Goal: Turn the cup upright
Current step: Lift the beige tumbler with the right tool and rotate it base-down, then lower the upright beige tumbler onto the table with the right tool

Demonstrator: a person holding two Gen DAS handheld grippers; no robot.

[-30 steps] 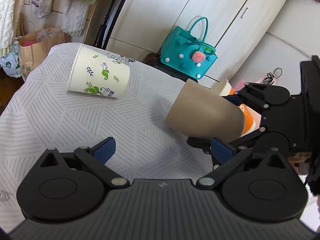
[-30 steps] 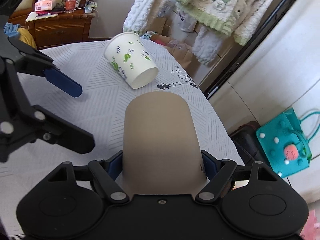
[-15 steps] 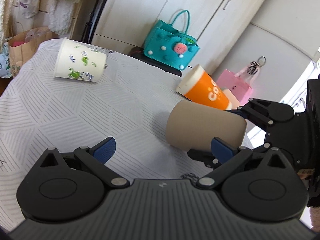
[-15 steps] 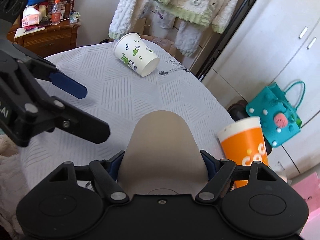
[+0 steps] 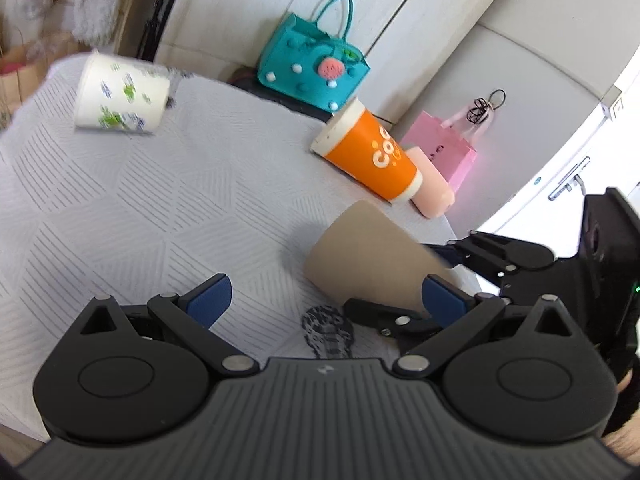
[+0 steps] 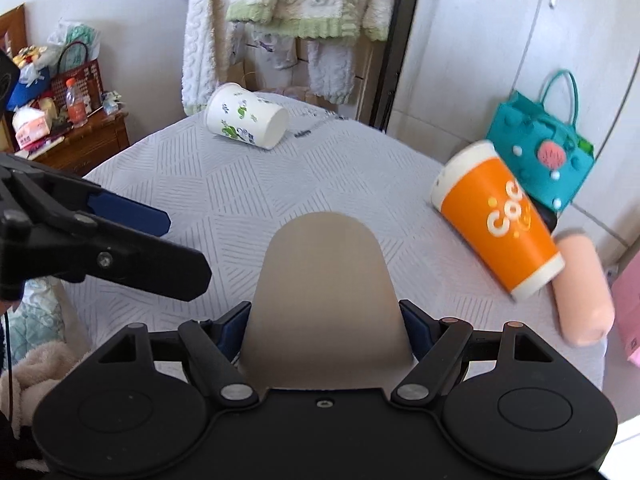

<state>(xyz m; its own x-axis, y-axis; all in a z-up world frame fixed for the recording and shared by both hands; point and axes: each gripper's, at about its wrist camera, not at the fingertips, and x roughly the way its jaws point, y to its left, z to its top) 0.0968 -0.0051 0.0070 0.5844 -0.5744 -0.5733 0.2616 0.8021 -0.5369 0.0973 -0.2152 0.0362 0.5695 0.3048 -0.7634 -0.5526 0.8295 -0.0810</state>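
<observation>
My right gripper (image 6: 324, 324) is shut on a plain brown paper cup (image 6: 324, 296), gripping it near its wide end, base pointing away from the camera. In the left wrist view the brown cup (image 5: 368, 268) is tilted above the table with the right gripper (image 5: 440, 276) behind it. My left gripper (image 5: 324, 300) is open and empty, just left of the cup; it also shows in the right wrist view (image 6: 132, 232). An orange cup (image 6: 500, 224) and a white leaf-print cup (image 6: 248, 120) lie on their sides.
The round table has a grey patterned cloth (image 5: 140, 208). A pink roll (image 6: 584, 292) lies by the orange cup near the right edge. A teal bag (image 5: 316, 68) and pink bag (image 5: 444, 148) stand beyond the table. Clothes hang at the back.
The right gripper has carried the brown cup back and tilted it, base lower toward the table. Both views have swung right, so the orange cup and pink roll show more fully.
</observation>
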